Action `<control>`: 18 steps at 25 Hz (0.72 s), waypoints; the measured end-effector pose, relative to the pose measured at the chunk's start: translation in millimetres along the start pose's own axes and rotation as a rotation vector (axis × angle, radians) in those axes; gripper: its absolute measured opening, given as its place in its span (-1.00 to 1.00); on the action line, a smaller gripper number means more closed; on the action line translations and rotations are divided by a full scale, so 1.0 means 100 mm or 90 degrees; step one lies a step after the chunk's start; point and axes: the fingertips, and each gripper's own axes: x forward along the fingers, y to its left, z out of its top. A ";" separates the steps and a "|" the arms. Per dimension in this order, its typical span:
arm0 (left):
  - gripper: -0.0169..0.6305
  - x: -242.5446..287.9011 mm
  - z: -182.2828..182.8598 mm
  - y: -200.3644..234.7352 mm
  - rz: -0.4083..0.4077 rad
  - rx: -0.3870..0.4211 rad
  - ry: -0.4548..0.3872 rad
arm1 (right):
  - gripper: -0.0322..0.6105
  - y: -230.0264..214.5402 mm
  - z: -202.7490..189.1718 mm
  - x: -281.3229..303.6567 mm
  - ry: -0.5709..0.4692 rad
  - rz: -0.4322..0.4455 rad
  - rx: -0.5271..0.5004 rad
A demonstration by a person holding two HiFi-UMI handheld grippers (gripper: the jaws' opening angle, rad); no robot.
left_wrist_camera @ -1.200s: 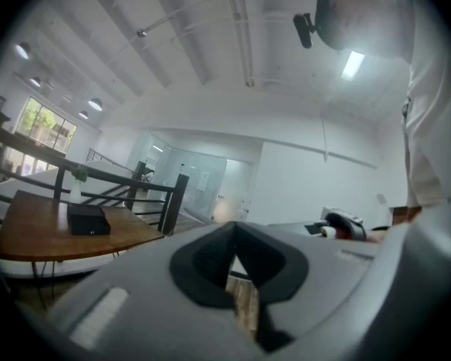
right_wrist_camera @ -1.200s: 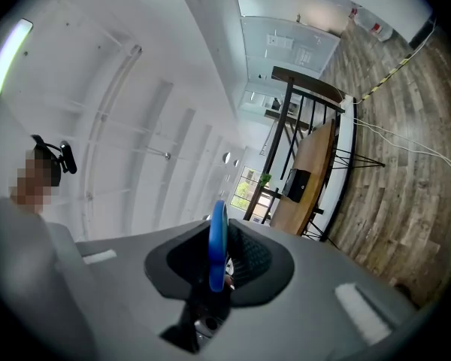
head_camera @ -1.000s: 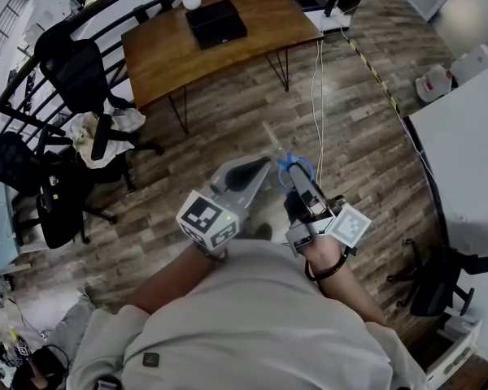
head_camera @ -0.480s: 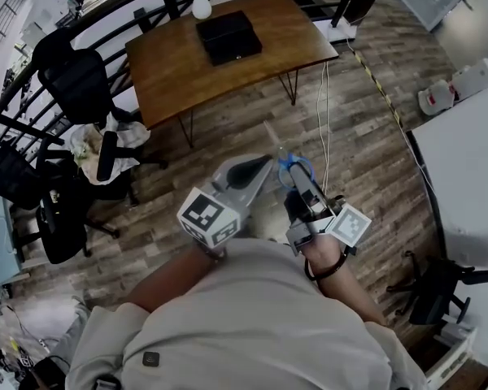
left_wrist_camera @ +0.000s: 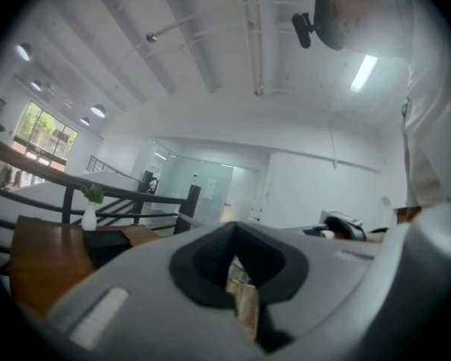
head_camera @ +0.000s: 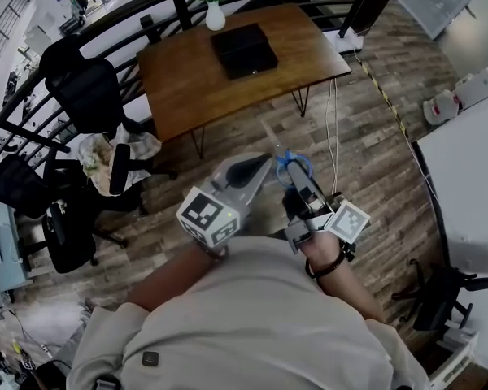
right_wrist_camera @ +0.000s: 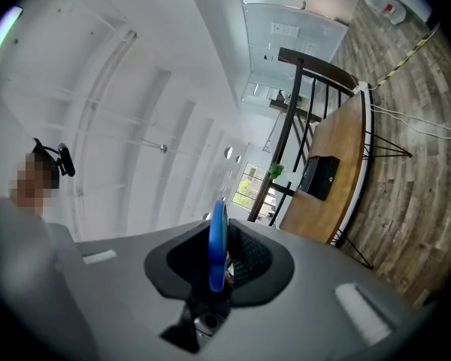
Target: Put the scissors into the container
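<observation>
Blue-handled scissors [head_camera: 293, 166] are clamped by the handle in my right gripper [head_camera: 298, 179], blades pointing forward and up over the floor. In the right gripper view the blue handle [right_wrist_camera: 218, 235] stands edge-on between the jaws. The black box-shaped container [head_camera: 244, 49] rests on a wooden table [head_camera: 203, 96] ahead, also seen in the right gripper view [right_wrist_camera: 319, 177] and the left gripper view [left_wrist_camera: 109, 245]. My left gripper [head_camera: 256, 169] is held beside the right one, near the person's chest, jaws together and empty.
A white vase with a plant [head_camera: 215, 15] stands behind the container. Black office chairs [head_camera: 89, 96] crowd the left, along a dark railing [head_camera: 106, 23]. Cables [head_camera: 333, 128] run over the wood floor, and a white desk [head_camera: 472, 161] lies to the right.
The table and container have shifted right and nearer in the head view as the person turns toward them. Both grippers keep their pose, the scissors still held.
</observation>
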 end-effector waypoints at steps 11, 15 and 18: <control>-0.94 0.06 0.01 0.41 0.028 -0.005 0.000 | -0.72 -0.19 0.03 0.44 0.033 0.009 0.010; -0.94 0.19 0.02 0.59 0.041 -0.003 0.000 | -0.72 -0.31 0.14 0.60 0.048 0.013 0.013; -0.94 0.33 -0.01 0.73 0.060 -0.007 0.008 | -0.72 -0.43 0.25 0.74 0.060 0.018 0.026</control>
